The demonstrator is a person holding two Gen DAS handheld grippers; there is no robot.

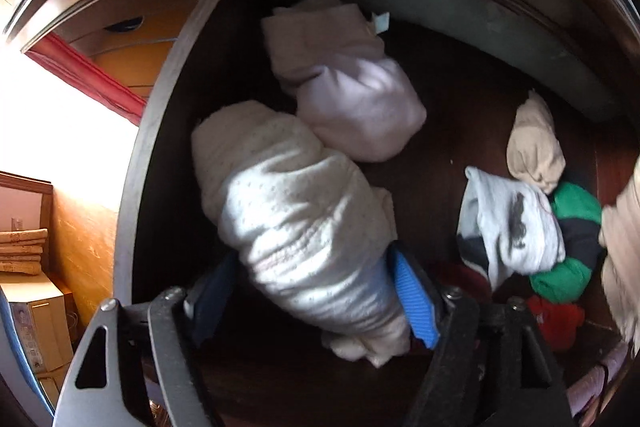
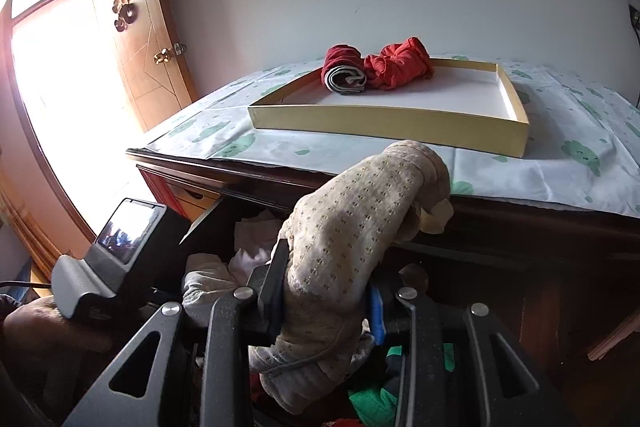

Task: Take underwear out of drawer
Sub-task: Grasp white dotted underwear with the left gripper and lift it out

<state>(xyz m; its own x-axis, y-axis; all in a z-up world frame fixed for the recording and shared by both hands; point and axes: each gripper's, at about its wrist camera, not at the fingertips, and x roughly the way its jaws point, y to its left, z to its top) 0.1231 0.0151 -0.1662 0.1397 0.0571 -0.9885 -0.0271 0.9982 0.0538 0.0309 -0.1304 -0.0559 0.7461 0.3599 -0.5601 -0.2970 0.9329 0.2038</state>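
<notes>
The left gripper (image 1: 308,291) points straight down into the dark wooden drawer (image 1: 168,131), and its blue ribbed pads (image 1: 412,295) sit on either side of a rolled cream bundle of underwear with tiny dots (image 1: 288,219). The roll fills the gap between the fingers, but I can't tell if the pads are actually squeezing it or just flanking it. That roll lies on the drawer floor, touching a pale lilac folded bundle (image 1: 360,107) further back, which in turn leans on a folded pinkish-beige piece (image 1: 320,35).

On the right side of the drawer there's a messier pile — a tan rolled piece (image 1: 534,147), a white garment with a dark print (image 1: 516,227), something green with dark stripes (image 1: 572,247) and a small red piece (image 1: 556,319).

The right gripper (image 2: 324,303) is clenched on a beige dotted roll of underwear (image 2: 360,227), held up above the open drawer with its top end level with the edge of the dresser top. The dresser is covered with a white cloth printed with green clouds (image 2: 560,171), and on it sits a shallow yellow-sided cardboard tray with a white bottom (image 2: 380,125). In the tray's far corner lie a dark red roll with a grey band (image 2: 344,69) and a bright red crumpled piece (image 2: 400,65), touching each other.

A hand (image 2: 44,331) on the other gripper's handle shows at lower left.
</notes>
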